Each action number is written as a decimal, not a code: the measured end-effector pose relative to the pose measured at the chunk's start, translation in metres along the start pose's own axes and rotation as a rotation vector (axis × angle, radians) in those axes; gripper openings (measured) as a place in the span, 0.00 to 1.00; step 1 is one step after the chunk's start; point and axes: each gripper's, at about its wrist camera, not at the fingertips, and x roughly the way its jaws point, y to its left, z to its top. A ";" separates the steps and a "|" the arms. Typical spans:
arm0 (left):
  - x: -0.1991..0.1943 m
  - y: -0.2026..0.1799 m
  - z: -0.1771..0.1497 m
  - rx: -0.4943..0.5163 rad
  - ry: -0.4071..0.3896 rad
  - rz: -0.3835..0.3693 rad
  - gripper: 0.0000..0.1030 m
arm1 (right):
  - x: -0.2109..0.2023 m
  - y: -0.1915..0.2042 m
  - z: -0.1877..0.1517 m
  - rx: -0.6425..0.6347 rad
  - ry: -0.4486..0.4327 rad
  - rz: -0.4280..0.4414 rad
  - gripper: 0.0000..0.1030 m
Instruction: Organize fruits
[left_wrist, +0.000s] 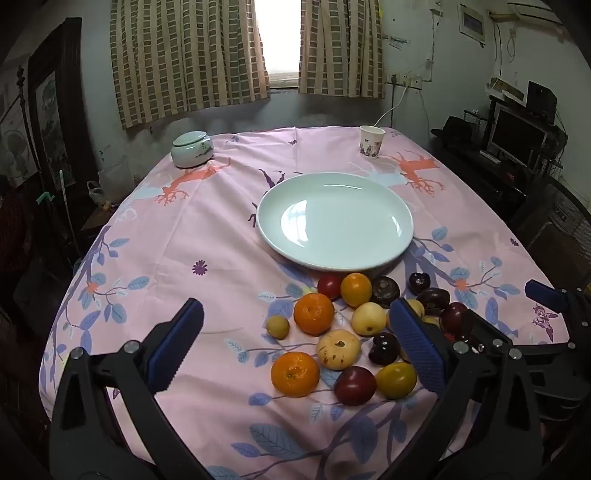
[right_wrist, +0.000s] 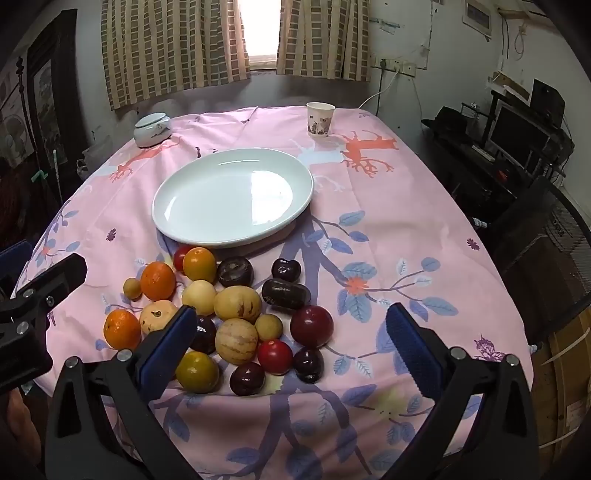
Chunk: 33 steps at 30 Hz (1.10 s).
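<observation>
A pale green plate (left_wrist: 395, 206) (right_wrist: 177, 192) lies bare on the pink tablecloth. Just in front of it sits a loose heap of several fruits: oranges (left_wrist: 294, 373) (right_wrist: 122, 329), dark plums (left_wrist: 355, 385) (right_wrist: 311, 326), yellow fruits (left_wrist: 396, 380) (right_wrist: 197, 372) and striped pale melons (left_wrist: 338, 349) (right_wrist: 236, 340). My left gripper (left_wrist: 295, 347) hovers open above the heap's near left side, nothing between its fingers. My right gripper (right_wrist: 291, 347) hangs open above the near right side of the heap, holding nothing. Each gripper shows at the edge of the other's view.
A lidded ceramic jar (left_wrist: 191, 149) (right_wrist: 152, 129) stands at the table's far left, a paper cup (left_wrist: 371, 141) (right_wrist: 320, 119) at the far right. Dark shelves with a monitor (left_wrist: 515, 138) stand right of the table. A mesh chair back (right_wrist: 546, 251) is close to the right edge.
</observation>
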 end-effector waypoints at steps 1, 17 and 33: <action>0.000 0.000 0.000 -0.001 0.001 -0.002 0.98 | 0.000 0.000 0.000 0.000 0.001 0.000 0.99; 0.007 0.001 -0.007 -0.003 0.020 -0.002 0.98 | 0.004 0.001 -0.003 0.005 0.013 0.007 0.99; 0.008 -0.002 -0.006 -0.002 0.024 -0.001 0.98 | 0.006 0.002 -0.005 0.005 0.017 0.009 0.99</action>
